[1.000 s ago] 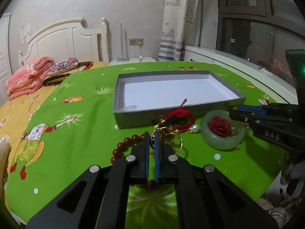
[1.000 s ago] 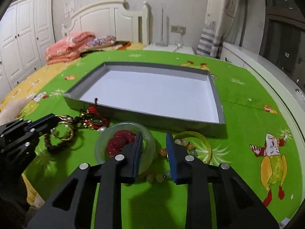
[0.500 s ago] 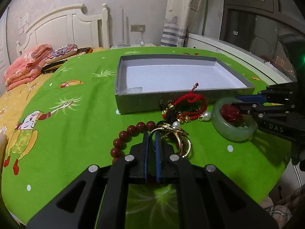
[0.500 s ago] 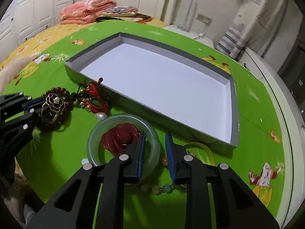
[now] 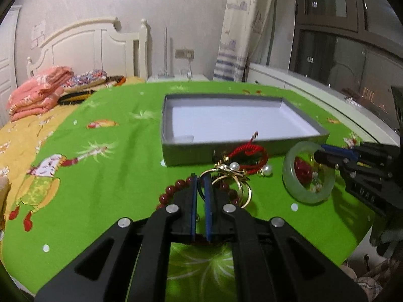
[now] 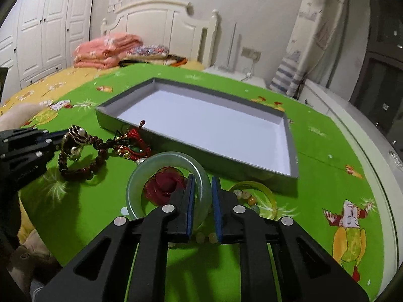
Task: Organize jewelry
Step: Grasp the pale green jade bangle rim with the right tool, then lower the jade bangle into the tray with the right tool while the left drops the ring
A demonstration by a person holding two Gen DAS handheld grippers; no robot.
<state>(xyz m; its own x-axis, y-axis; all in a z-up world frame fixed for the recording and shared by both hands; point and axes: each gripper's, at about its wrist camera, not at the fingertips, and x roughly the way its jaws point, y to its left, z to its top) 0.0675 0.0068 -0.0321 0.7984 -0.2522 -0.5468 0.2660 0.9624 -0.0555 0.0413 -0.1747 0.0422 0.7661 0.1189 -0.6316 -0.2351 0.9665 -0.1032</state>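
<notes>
Two hand-held grippers lift jewelry toward an empty grey tray (image 6: 291, 148) on a green-clothed bench (image 5: 113, 176). The left hand-held gripper (image 5: 199, 180), jaws nearly together, pinches a gold ring cluster (image 5: 230, 176) just ahead of its tips, with a dark red bead bracelet (image 6: 83, 161) beneath it. The right hand-held gripper (image 6: 201, 183) clamps the rim of a pale green jade bangle (image 6: 141, 176), raised off the cloth, a red flower ornament (image 6: 163, 186) visible through it. A red cord bracelet (image 5: 249, 154) lies beyond the left tips, against the tray wall. The smooth bangle could slip from the narrow pads, and tangled rings may drag the beads along.
</notes>
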